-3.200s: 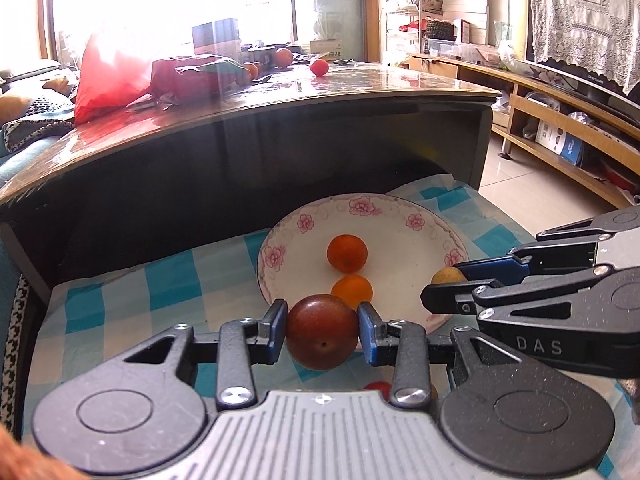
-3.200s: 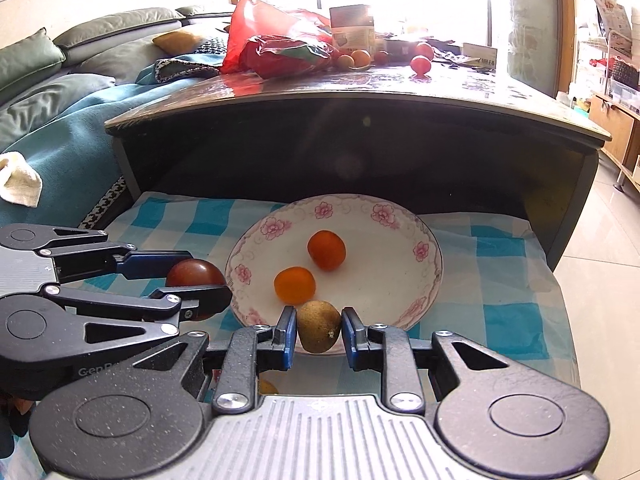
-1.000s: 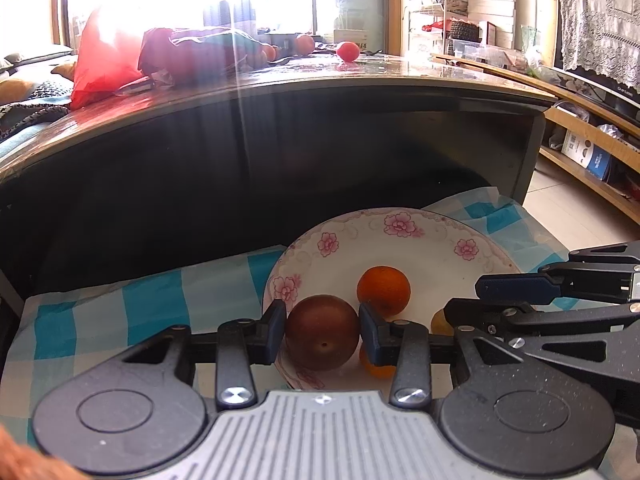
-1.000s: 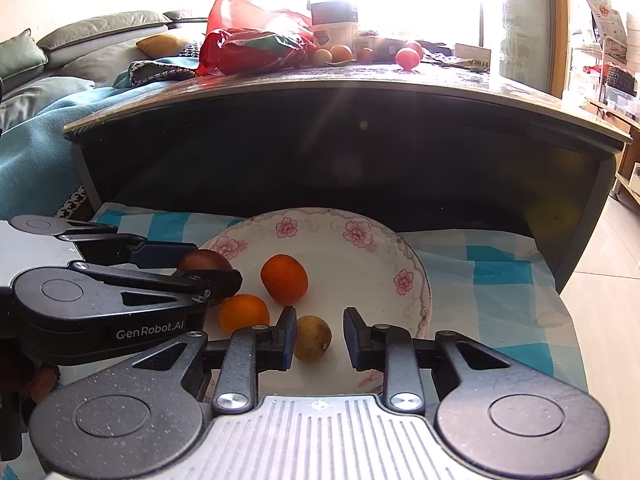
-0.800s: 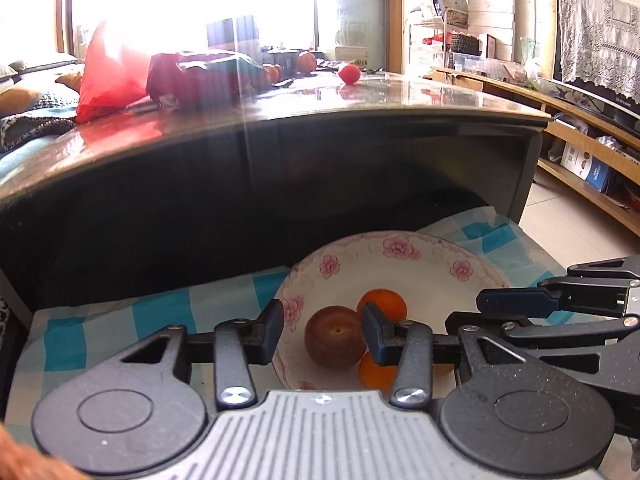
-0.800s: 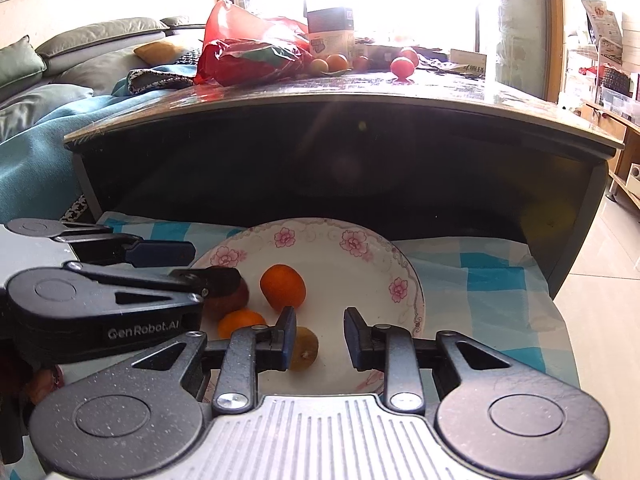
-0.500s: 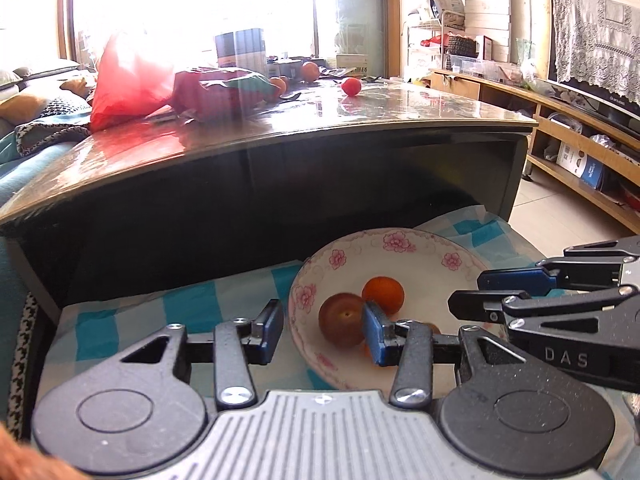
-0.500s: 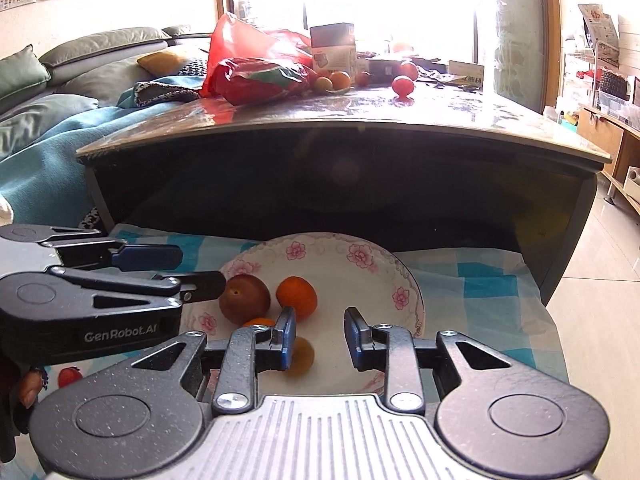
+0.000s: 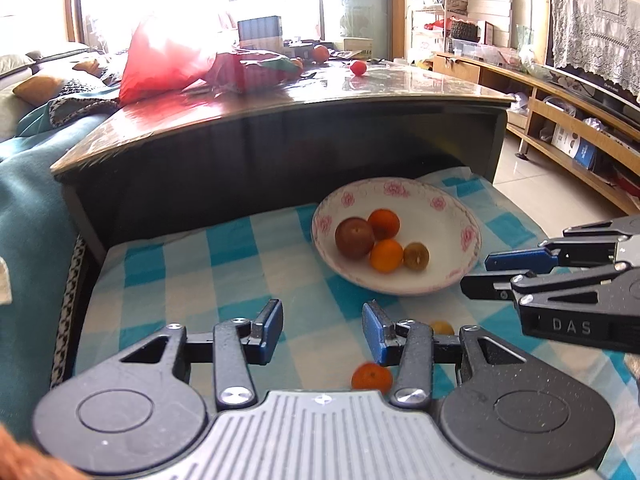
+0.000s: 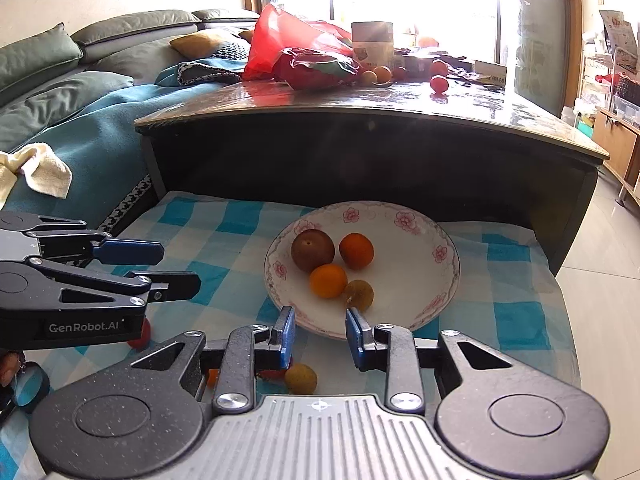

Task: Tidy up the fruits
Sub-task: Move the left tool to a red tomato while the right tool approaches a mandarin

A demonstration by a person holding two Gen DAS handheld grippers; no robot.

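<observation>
The plate (image 10: 438, 296) sits on the checked cloth (image 10: 216, 236), at the far side near the dark table (image 10: 360, 152). In it lie a brown fruit (image 10: 312, 250), two oranges (image 10: 356, 251) and a small kiwi (image 10: 359, 295), all close together. The left gripper (image 9: 322, 326) has its tongs apart, holding nothing. The right gripper (image 10: 319, 330) also has its tongs apart and empty. Near the grippers, more small fruits (image 9: 371, 378) lie on the cloth, but the tongs half hide them, so it is hard to tell how many.
</observation>
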